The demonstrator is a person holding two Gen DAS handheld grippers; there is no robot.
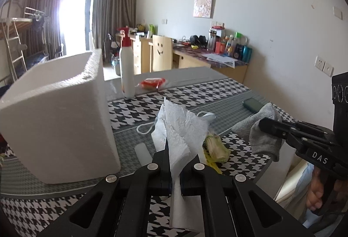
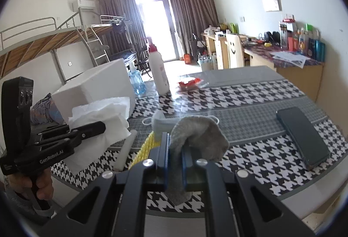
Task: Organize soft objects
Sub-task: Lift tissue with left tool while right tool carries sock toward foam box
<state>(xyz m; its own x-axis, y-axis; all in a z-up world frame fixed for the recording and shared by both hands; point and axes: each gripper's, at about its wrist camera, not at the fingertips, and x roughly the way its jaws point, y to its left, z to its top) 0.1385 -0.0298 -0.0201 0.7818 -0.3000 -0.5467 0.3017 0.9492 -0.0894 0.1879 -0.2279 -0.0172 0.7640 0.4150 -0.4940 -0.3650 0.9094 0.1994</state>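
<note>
the right gripper (image 1: 264, 125) reads "das" on its black body; the left gripper (image 2: 102, 126) reads "genrobot.ai". print on the white spray bottle (image 2: 159, 76) is too small to read. the left gripper's jaws are clamped tight on a crumpled white paper towel (image 1: 182, 134), lifted above the houndstooth worktop (image 1: 235, 93) just right of the white foam box (image 1: 56, 115). the right gripper's jaws are pinched on a grey sock (image 2: 195, 139), draped over them, near the worktop's near edge. a face mask (image 2: 162, 121) and a yellow item (image 2: 144, 147) lie between the two grippers; a dark phone (image 2: 304, 139) lies to the right.
</note>
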